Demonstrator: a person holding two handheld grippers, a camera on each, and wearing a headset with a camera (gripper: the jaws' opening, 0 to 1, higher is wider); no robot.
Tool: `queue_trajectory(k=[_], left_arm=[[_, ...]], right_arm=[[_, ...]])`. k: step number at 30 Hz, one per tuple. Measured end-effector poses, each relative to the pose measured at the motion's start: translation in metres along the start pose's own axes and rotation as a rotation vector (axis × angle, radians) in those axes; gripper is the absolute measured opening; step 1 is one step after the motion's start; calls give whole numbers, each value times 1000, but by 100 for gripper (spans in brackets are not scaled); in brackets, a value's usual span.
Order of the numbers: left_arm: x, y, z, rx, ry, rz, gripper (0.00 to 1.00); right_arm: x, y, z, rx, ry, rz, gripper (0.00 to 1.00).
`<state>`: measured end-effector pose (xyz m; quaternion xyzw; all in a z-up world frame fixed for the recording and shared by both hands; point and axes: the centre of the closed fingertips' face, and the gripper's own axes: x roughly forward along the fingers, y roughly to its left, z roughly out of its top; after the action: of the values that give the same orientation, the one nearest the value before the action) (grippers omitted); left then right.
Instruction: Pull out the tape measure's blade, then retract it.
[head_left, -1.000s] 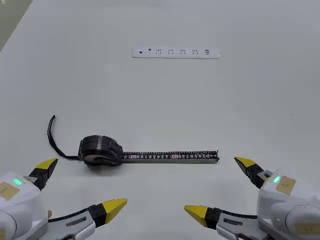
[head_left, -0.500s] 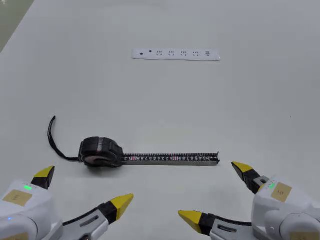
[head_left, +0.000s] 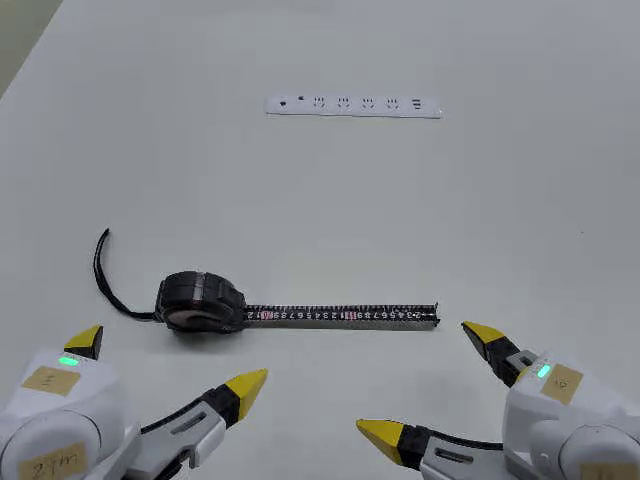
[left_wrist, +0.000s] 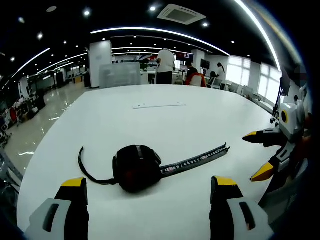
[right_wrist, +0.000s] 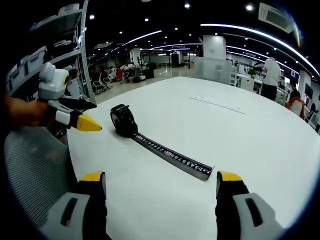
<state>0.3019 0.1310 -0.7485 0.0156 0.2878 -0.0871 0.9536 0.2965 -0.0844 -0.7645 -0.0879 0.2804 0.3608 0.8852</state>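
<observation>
On the table (head_left: 500, 200), the tape measure (head_left: 200, 302) lies with its blade (head_left: 345, 314) pulled out flat, just ahead of my left gripper (head_left: 169, 361) and right gripper (head_left: 420, 380). Both have jaws apart, holding nothing. Pull-out is done; retraction is left.

A: What's lying on that white table (head_left: 520, 200)?
B: Just 2 things. A black tape measure (head_left: 200, 302) sits on the near side, with its blade (head_left: 345, 314) drawn out flat along the top, pointing right.
A: And the cord on its other side?
B: That's its black strap (head_left: 103, 275), curling off to the left. Well apart, farther back, a white power strip (head_left: 352, 105) lies flat
</observation>
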Motion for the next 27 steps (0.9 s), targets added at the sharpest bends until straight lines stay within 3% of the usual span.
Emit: queue_trajectory(k=[11, 27], left_arm=[[12, 2, 2, -4, 1, 31, 100], [29, 8, -3, -56, 31, 67, 98]], right_arm=[[4, -15, -1, -5, -15, 2, 89], [13, -37, -12, -85, 0, 74, 77]])
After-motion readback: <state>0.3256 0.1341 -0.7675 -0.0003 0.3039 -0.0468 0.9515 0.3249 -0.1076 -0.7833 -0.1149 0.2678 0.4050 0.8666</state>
